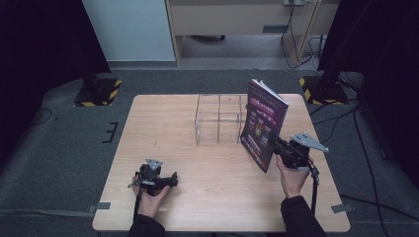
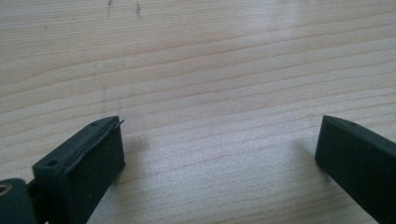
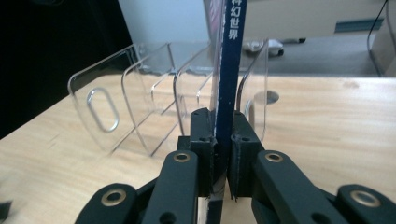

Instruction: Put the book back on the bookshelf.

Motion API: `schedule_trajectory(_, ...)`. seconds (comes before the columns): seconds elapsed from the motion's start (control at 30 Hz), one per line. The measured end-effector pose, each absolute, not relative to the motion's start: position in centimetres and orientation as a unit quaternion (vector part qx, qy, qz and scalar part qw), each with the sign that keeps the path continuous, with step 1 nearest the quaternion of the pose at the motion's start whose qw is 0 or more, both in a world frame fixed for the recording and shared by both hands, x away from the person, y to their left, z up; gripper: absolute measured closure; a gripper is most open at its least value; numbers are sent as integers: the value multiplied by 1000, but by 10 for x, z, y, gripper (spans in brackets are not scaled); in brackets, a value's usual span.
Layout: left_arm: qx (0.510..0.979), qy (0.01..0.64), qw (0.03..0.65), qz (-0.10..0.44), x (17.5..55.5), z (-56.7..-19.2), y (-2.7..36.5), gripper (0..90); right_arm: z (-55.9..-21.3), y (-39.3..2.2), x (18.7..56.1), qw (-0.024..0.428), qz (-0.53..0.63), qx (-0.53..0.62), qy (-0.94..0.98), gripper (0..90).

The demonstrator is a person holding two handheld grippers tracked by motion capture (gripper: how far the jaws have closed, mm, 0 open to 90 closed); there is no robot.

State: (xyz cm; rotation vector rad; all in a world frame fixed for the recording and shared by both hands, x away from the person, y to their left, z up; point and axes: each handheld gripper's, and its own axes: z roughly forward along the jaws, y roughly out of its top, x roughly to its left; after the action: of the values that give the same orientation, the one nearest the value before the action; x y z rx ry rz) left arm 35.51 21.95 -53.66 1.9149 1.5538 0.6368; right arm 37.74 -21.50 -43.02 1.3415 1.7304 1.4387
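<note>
Magazine [image 1: 263,124] upright, spine vertical, clamped in right gripper [image 3: 223,154] beside clear acrylic organizer [image 1: 219,118]; left gripper [image 2: 219,149] wide apart on wooden surface [image 1: 207,177]; grey carpet [image 1: 69,143] around.

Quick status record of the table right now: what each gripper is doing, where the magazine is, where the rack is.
left gripper: open, low over the bare table, holding nothing
right gripper: shut on the magazine's spine
magazine: held upright, beside the rack's right end
clear acrylic rack: mid-table toward the far edge, its slots look empty
</note>
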Motion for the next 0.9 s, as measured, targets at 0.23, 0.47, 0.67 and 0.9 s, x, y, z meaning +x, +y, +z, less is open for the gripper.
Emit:
schedule_trajectory(0.23, 719, 583, 293, 239, 355, -537, 219, 3, -439, -222, 366, 239, 521, 499, 650, 826)
schedule_trajectory(0.47, 720, 582, 293, 239, 355, -537, 220, 2, -449, -226, 356, 226, 520, 492, 661, 828)
schedule_trajectory(0.67, 720, 582, 293, 239, 355, -537, 220, 2, -453, -226, 350, 225, 514, 487, 670, 828)
schedule_trajectory(0.9, 720, 582, 293, 239, 355, -537, 220, 2, -458, -229, 345, 222, 512, 489, 670, 818)
